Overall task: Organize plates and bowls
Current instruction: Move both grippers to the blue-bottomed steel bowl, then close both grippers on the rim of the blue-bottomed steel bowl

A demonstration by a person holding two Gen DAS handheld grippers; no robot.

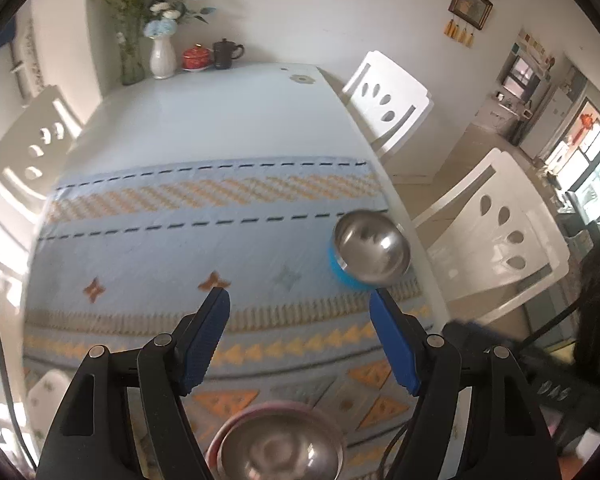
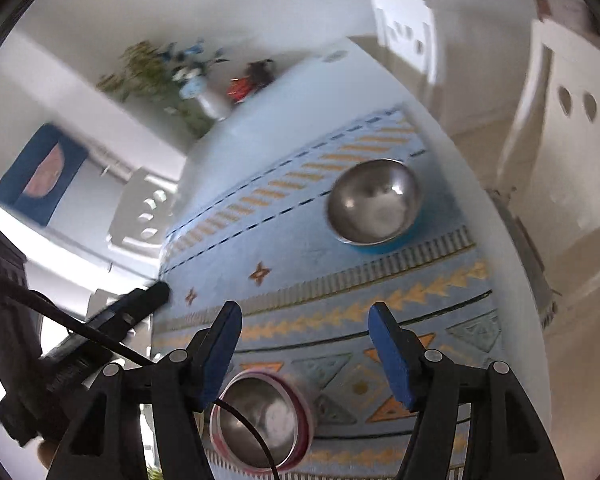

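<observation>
Here both grippers hang above the table with nothing between their pads. The left gripper (image 1: 300, 312) is spread wide; the pink bowl (image 1: 278, 446) sits directly below it, low between its arms at the near edge of the mat (image 1: 160, 248). The right gripper (image 2: 304, 320) is spread just as wide, and from its view the pink bowl (image 2: 262, 426) lies below and a little to its left, near its left pad.

Farther out, the blue bowl (image 2: 374, 202) rests upright on the mat, ahead of the right gripper and slightly to its right, toward the table's right edge. From the left wrist the blue bowl (image 1: 370, 248) lies ahead and well to the right, just beyond the right pad's tip.

The two bowls stand well apart. Being round, they offer no preferred axis; a rim grip works from any side. I judge the left gripper better placed for the pink bowl and the right for the blue one.
</observation>
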